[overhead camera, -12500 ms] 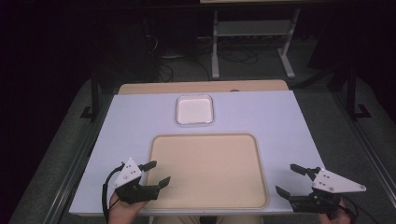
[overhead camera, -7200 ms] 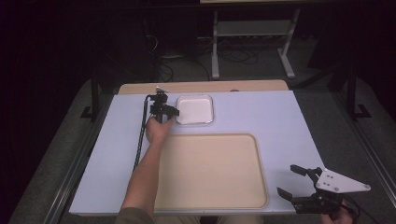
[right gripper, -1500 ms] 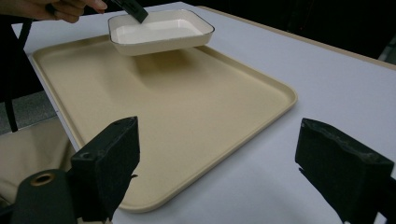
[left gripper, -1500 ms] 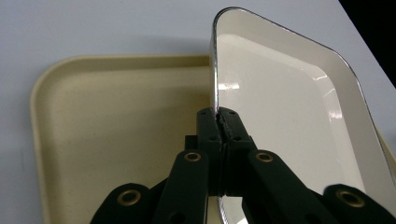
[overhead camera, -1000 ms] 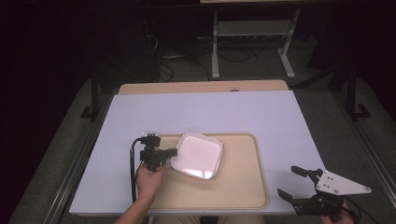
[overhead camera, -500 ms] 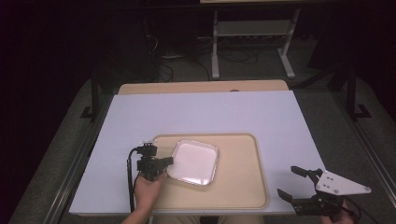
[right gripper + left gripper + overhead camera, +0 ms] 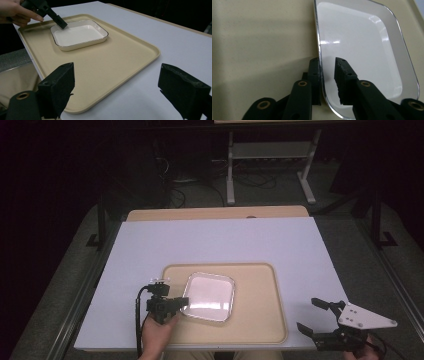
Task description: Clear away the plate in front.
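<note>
The white dish (image 7: pixel 209 296) sits flat on the beige tray (image 7: pixel 260 320), in the left half of it. The tray lies on the near part of the white table (image 7: pixel 220 240).

The left gripper (image 7: pixel 176 302) is at the left edge of the dish. In the left gripper view, its two jaws stand on either side of the rim of the dish (image 7: pixel 362 50). One jaw is outside, over the tray (image 7: pixel 262 37), and the other is inside, over the dish. The jaws have just been opening, and a small gap shows between the inner pad and the rim, so the dish is not squeezed now.

The right gripper (image 7: pixel 312 316) is near the right corner of the table, well apart from the tray. Its jaws are wide open and hold nothing.
</note>
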{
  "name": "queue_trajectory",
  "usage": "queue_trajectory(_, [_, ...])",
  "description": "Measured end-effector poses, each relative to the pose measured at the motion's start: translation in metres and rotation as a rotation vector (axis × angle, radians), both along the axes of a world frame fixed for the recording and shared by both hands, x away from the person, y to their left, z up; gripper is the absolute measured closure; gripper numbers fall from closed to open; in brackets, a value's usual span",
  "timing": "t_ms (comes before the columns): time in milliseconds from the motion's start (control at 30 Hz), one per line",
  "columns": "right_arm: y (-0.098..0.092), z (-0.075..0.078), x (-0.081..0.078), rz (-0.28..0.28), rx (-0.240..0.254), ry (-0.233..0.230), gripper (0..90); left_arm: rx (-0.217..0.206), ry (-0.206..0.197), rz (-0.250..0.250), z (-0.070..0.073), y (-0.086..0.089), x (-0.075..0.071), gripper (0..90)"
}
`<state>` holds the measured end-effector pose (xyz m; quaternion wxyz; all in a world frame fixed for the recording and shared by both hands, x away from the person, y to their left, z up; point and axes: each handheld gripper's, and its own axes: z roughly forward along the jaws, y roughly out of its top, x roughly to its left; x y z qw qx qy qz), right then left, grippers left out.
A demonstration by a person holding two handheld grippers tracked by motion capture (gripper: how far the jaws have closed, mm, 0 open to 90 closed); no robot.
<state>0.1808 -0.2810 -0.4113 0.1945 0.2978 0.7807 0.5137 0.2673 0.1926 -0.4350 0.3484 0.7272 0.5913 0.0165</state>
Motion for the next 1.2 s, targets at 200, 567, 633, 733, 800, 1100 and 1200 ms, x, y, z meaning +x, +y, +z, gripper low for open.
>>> queue_trajectory(200, [0.001, 0.000, 0.000, -0.002, -0.003, 0.002, 12.9, 0.011, 0.010, -0.036, 0.001, 0.000, -0.010, 70.7])
queue_trajectory(567, [0.001, 0.000, 0.000, 0.000, -0.005, 0.004, 12.9, -0.032, 0.026, -0.071, 0.001, -0.002, -0.018, 62.3])
queue_trajectory(633, [0.001, 0.000, 0.000, 0.001, -0.005, 0.004, 12.9, -0.043, 0.030, -0.080, 0.000, -0.004, -0.019, 61.8])
queue_trajectory(733, [0.001, 0.000, 0.000, 0.003, -0.006, 0.005, 12.9, -0.056, 0.030, -0.088, -0.001, -0.005, -0.021, 61.1])
queue_trajectory(800, [0.001, 0.000, 0.000, 0.004, -0.007, 0.007, 12.9, -0.060, 0.031, -0.093, -0.001, -0.006, -0.021, 60.5])
queue_trajectory(1100, [0.002, 0.000, 0.000, 0.005, -0.009, 0.009, 12.9, -0.052, 0.017, -0.113, -0.001, -0.011, -0.023, 61.0])
queue_trajectory(1200, [0.002, 0.000, 0.000, 0.004, -0.008, 0.009, 12.9, -0.037, -0.008, -0.121, 0.001, -0.011, -0.023, 60.3])
